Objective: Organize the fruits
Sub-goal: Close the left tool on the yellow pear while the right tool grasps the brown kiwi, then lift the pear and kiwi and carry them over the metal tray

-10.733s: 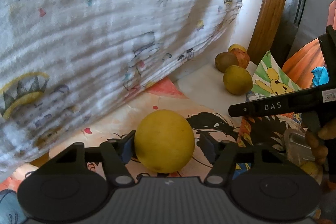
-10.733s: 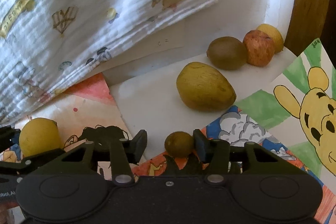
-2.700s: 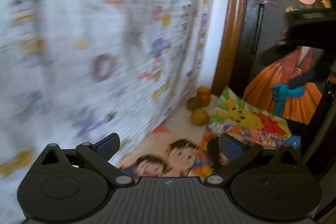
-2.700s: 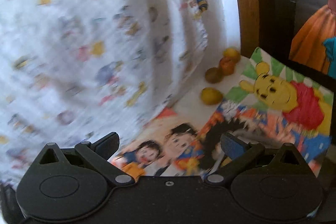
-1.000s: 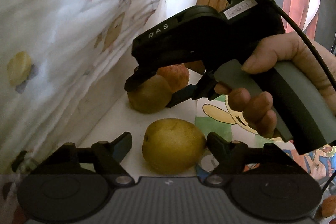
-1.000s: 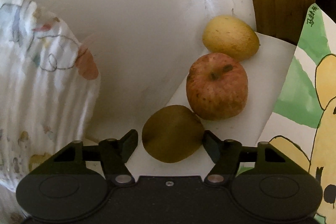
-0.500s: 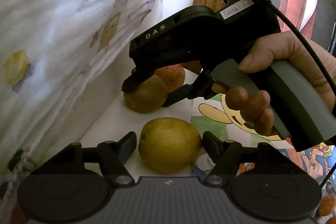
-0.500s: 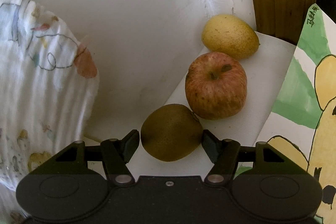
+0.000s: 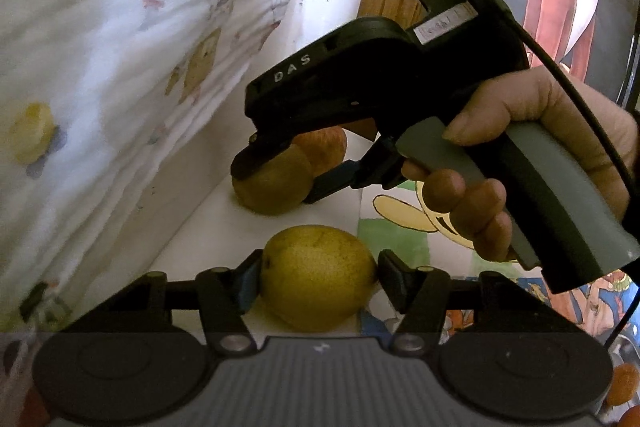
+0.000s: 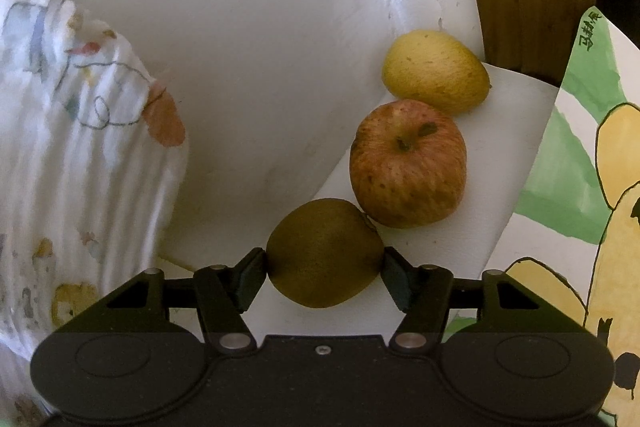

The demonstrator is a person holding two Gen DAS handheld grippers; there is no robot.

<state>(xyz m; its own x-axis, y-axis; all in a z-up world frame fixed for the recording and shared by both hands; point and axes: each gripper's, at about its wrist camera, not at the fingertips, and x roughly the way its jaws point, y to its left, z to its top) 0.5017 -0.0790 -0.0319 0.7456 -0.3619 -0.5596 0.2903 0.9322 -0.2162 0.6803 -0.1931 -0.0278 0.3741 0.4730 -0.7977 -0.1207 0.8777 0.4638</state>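
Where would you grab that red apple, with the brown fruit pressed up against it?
Grip the apple across its round middle, coming from above. The kiwi touches its near side and the yellow fruit its far side, so only its left and right flanks are free for fingers.

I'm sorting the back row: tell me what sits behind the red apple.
Behind the red apple, a yellow pear-like fruit lies against the white wall. Its near lower edge is hidden by the apple.

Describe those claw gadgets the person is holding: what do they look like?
The right claw is black, pistol-shaped, with a grey handle, "DAS" in white letters on its side, a small white label near the back and a thin black cable trailing off. The left claw has two black hinged fingers with silver pivot pins and a ribbed grey body. No sleeves show.
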